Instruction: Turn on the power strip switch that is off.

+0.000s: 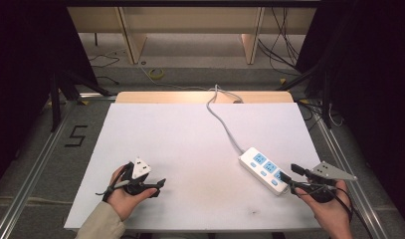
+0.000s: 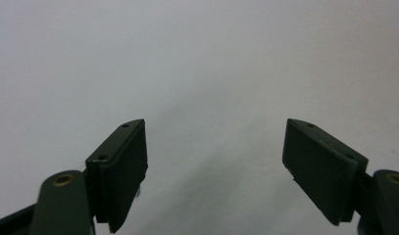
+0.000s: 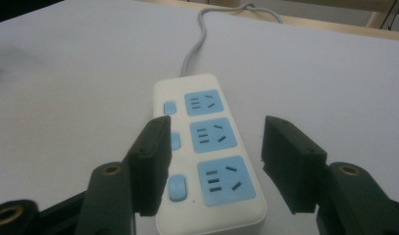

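A white power strip [image 1: 262, 169] with three blue sockets and blue switches lies at the right of the white table [image 1: 180, 149]. Its grey cable [image 1: 222, 122] runs off the far edge. My right gripper [image 1: 291, 178] is at the strip's near end. In the right gripper view the right gripper [image 3: 217, 128] is open, with its jaws on either side of the power strip [image 3: 211, 137] and apart from it; the cable [image 3: 199, 34] trails away behind. My left gripper [image 1: 157, 187] rests at the table's front left. In its own view the left gripper [image 2: 214, 127] is open over bare table.
A wooden strip [image 1: 205, 97] borders the table's far edge. Metal frame rails [image 1: 36, 159] run along both sides, with a "5" marked on the floor [image 1: 76, 135] at the left. Wooden furniture legs [image 1: 133, 40] and loose cables [image 1: 284, 45] stand beyond the table.
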